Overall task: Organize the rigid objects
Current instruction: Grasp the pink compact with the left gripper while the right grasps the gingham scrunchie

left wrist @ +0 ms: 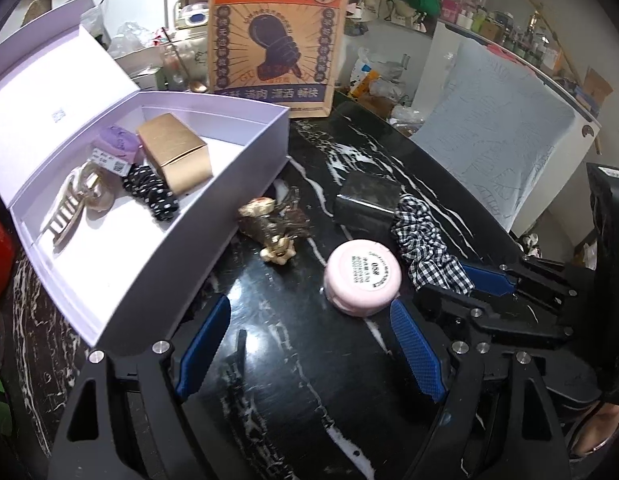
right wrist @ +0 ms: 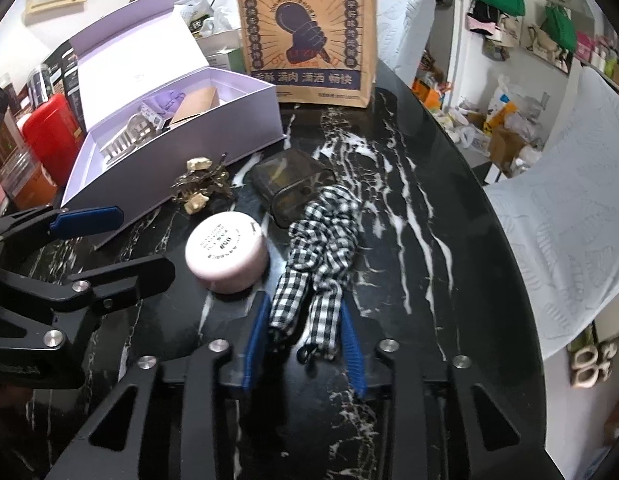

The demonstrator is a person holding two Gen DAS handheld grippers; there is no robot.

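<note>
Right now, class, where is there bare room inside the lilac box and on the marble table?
The lilac box has bare floor beside the gold carton. The marble table lies bare right of the gingham scrunchie. It is crowded around the pink jar.

We are seeing the round jar [left wrist: 363, 280] sitting mid-table [left wrist: 293, 380], the scrunchie [left wrist: 427, 244] touching it at three o'clock. The open box [left wrist: 181, 248] is lying at nine o'clock, the hair clip [left wrist: 275, 226] between them, the paper bag [left wrist: 279, 36] standing at twelve o'clock.
</note>
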